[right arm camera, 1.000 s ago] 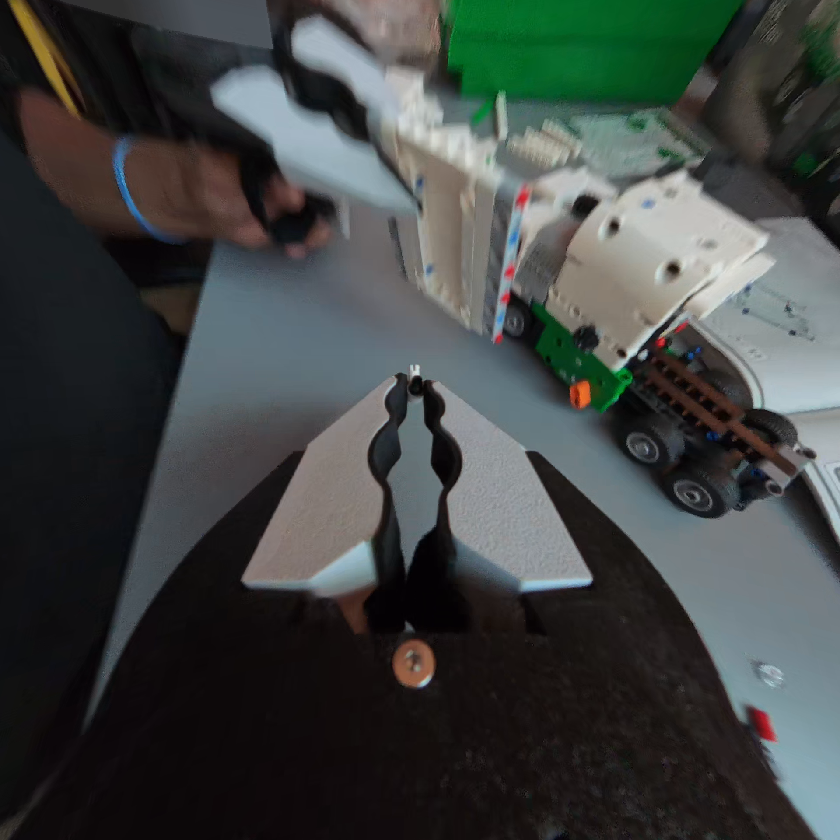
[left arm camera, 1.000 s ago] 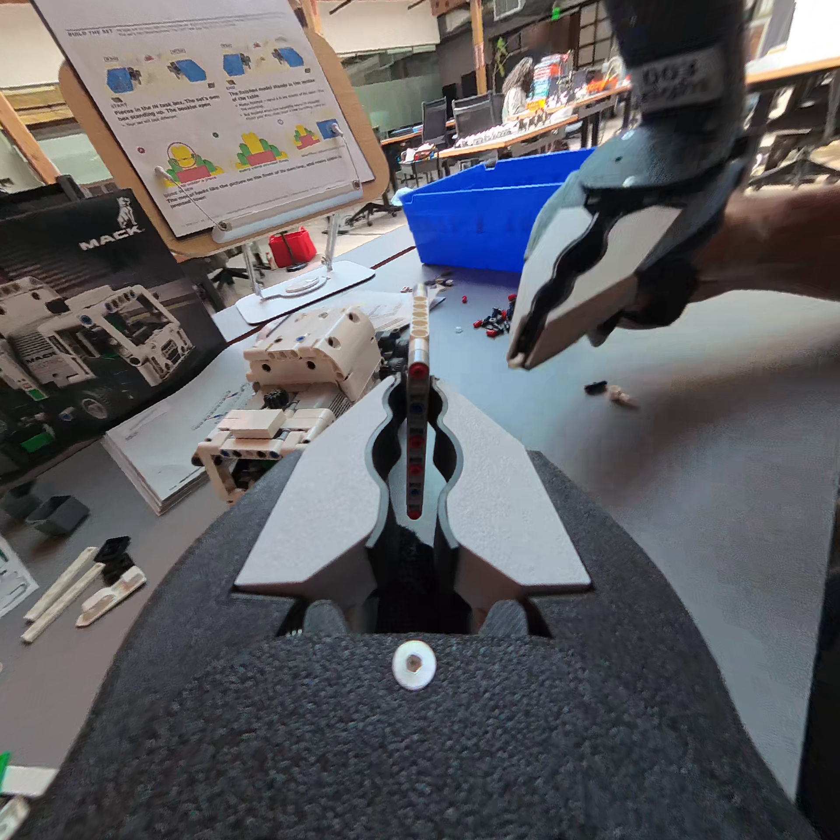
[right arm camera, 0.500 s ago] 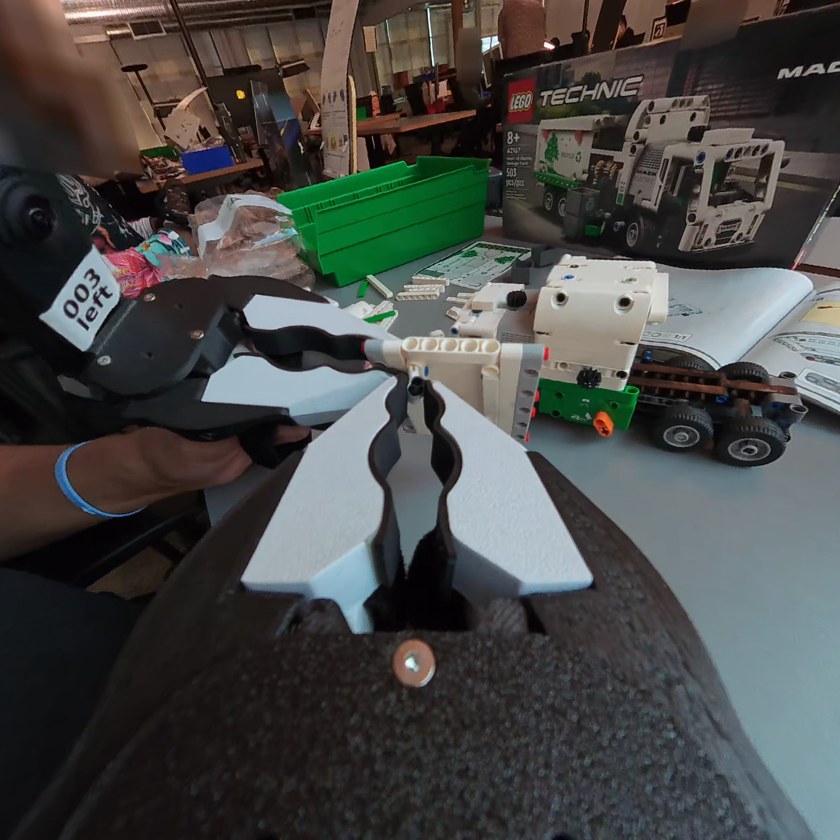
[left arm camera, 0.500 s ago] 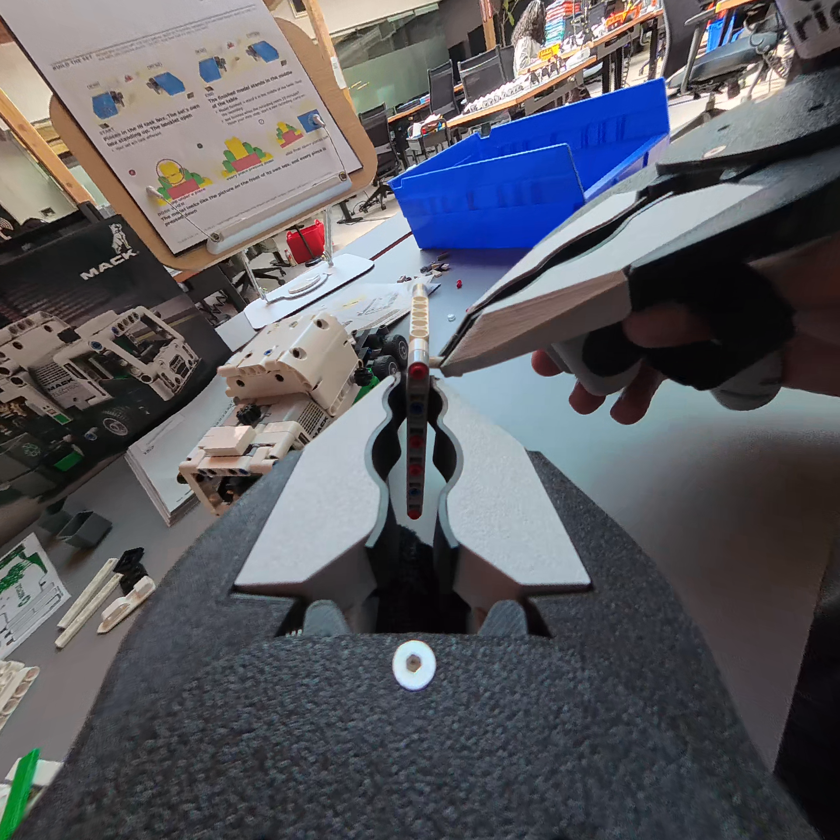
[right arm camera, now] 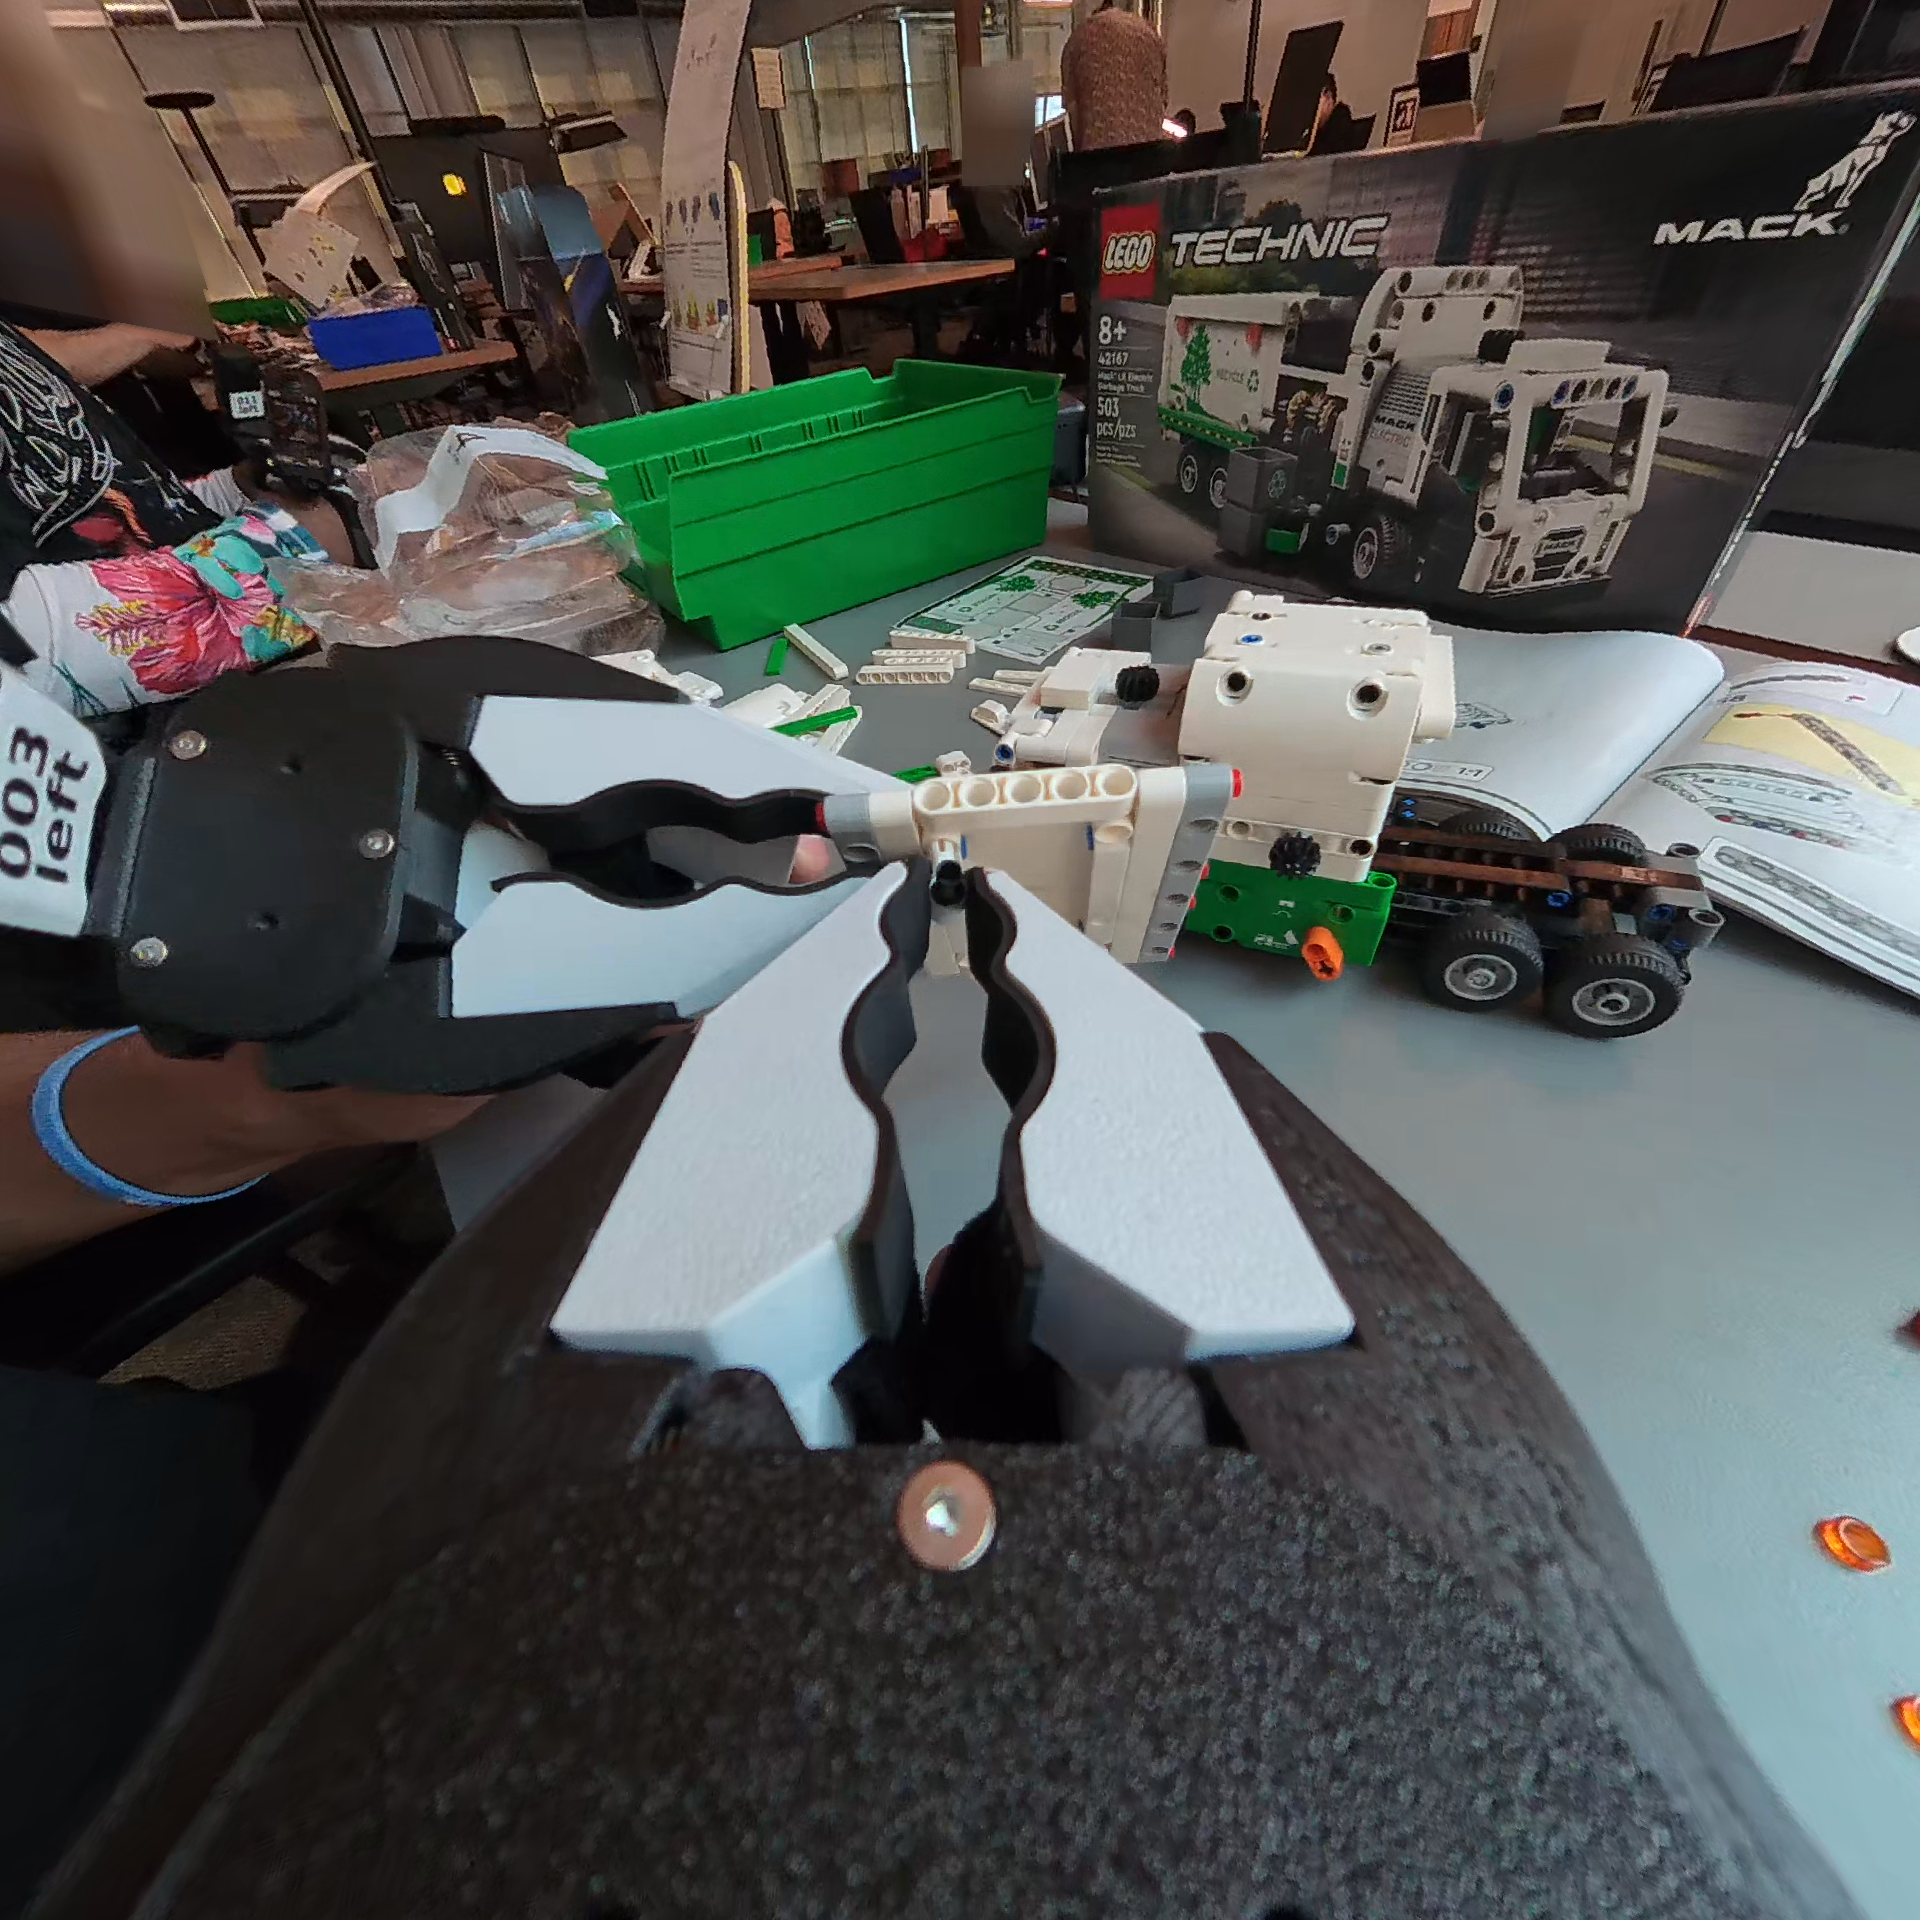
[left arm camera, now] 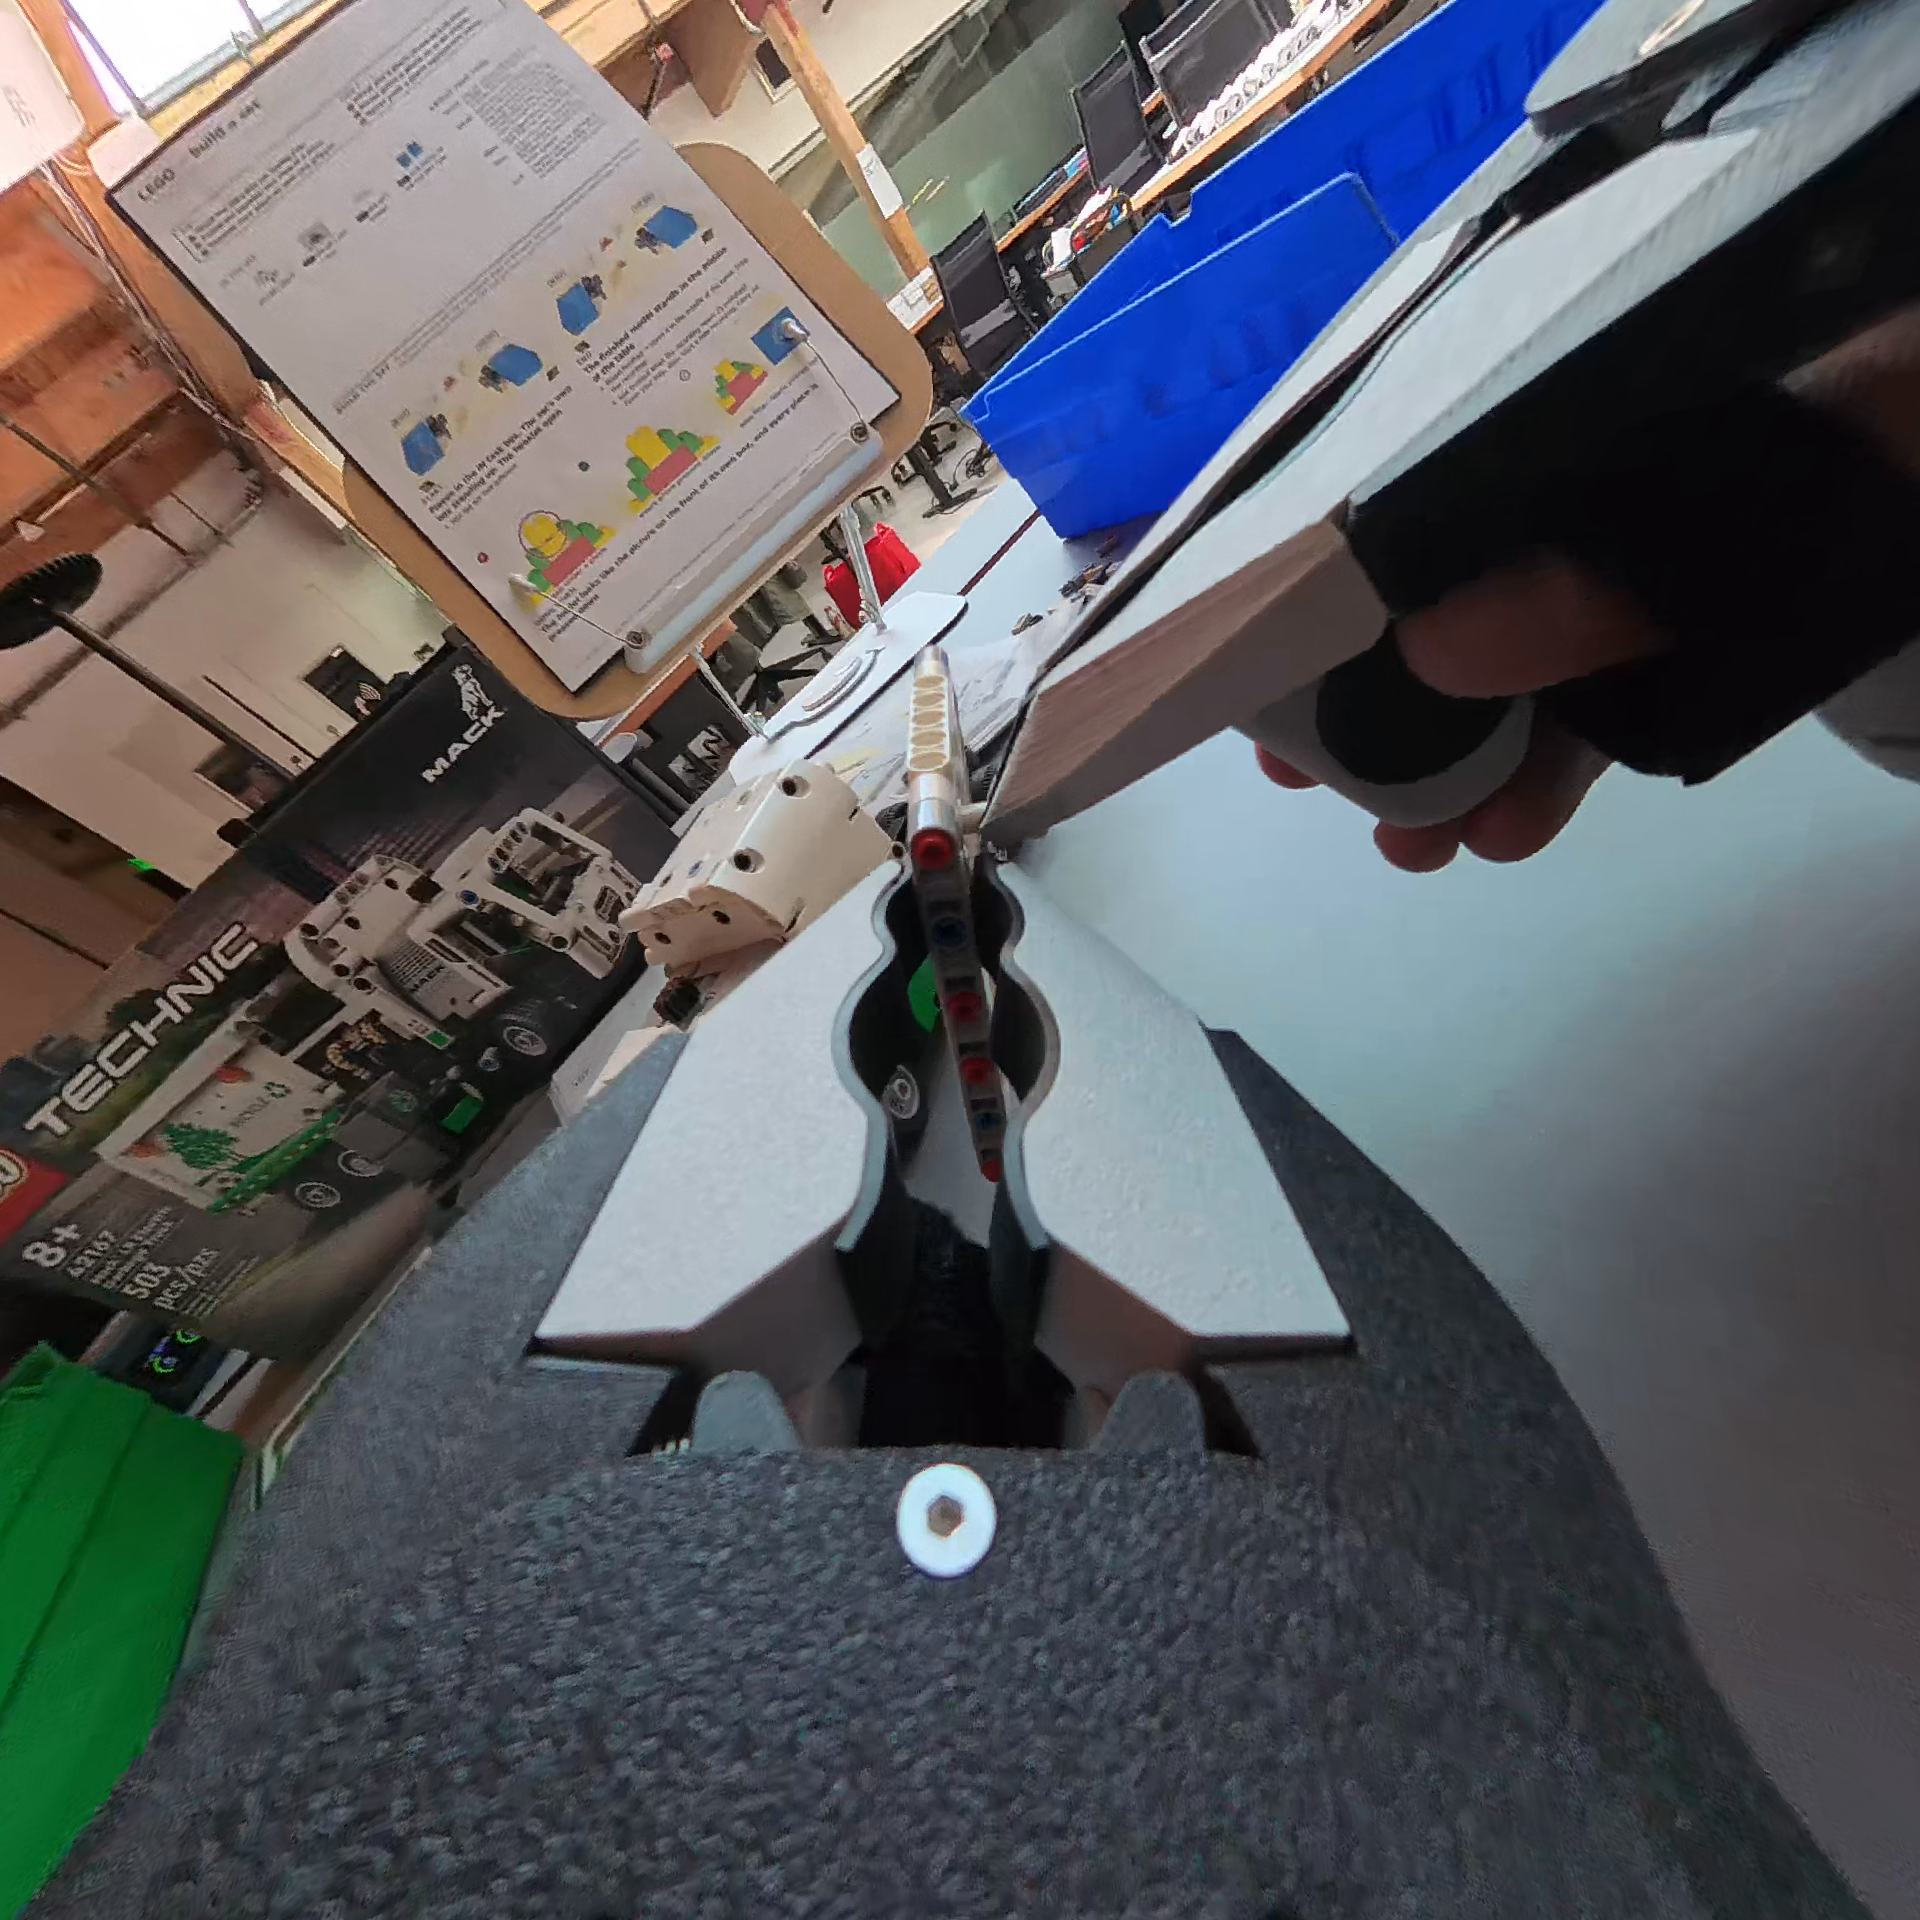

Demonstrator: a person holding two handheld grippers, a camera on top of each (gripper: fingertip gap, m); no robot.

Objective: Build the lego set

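My left gripper [left arm camera: 948, 883] is shut on a flat white and grey panel assembly [left arm camera: 928, 727] with red and blue pins, seen edge-on. In the right wrist view the left gripper [right arm camera: 844, 831] holds this panel [right arm camera: 1049, 842] out level by its grey end beam. My right gripper [right arm camera: 948, 883] is shut on a small black pin [right arm camera: 945, 885], with its tips right under the panel's lower edge. It also shows in the left wrist view [left arm camera: 1000, 821], touching the panel's right side. The part-built white and green truck [right arm camera: 1309, 748] stands on the grey table behind the panel.
A green bin [right arm camera: 831, 488], the set box [right arm camera: 1455, 364] and an open booklet [right arm camera: 1621, 717] lie behind the truck. Loose white pieces [right arm camera: 904, 665] lie by the green bin. A blue bin [left arm camera: 1195, 384] and an instruction board on a stand [left arm camera: 520, 343] are farther back. Small orange pieces [right arm camera: 1849, 1543] lie near right. Only a small space, under 4 cm, lies between the two pairs of fingers.
My right gripper has come from above the table to the panel held by my left gripper and now has the pin at its edge. The left gripper has tilted and kept its grip.
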